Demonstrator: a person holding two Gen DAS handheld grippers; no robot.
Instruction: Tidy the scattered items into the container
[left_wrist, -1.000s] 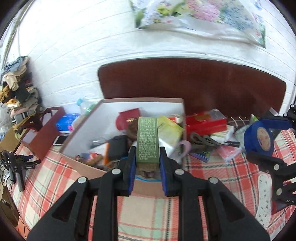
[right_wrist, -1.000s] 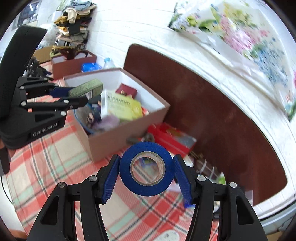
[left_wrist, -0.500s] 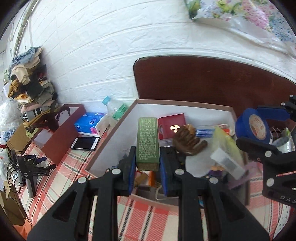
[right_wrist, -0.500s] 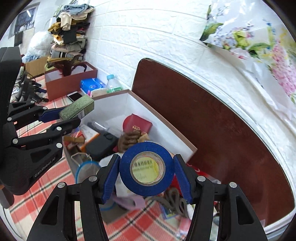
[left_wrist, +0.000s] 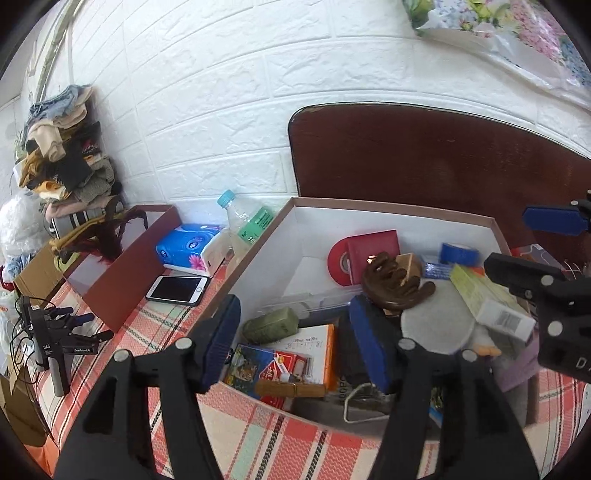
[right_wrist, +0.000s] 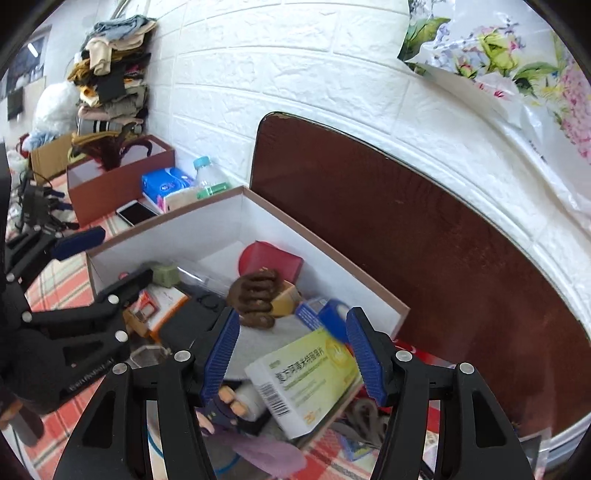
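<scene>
The brown cardboard box (left_wrist: 388, 206) with white inner walls (right_wrist: 207, 229) holds several items. My left gripper (left_wrist: 295, 339) is open and empty over the box's near left corner. The green box (left_wrist: 271, 325) lies inside just beyond it, also showing in the right wrist view (right_wrist: 164, 275). My right gripper (right_wrist: 291, 350) is open and empty above the box's right part. The blue tape roll (left_wrist: 458, 254) lies in the box near the back wall; in the right wrist view it is a blurred blue shape (right_wrist: 334, 317). A yellow-green medicine box (right_wrist: 306, 376) lies under the right gripper.
A red box (left_wrist: 373, 254), a brown wooden comb (left_wrist: 391, 284) and a black case (right_wrist: 192, 325) fill the box. A phone (left_wrist: 177, 290), tissue pack (left_wrist: 188, 249) and water bottle (left_wrist: 247, 229) lie left of it. A second brown box (left_wrist: 122, 266) stands further left. A dark headboard (left_wrist: 443, 158) rises behind.
Both grippers have opened. The green box has dropped from the left gripper into the box, and the blue tape roll has dropped from the right gripper into the box.
</scene>
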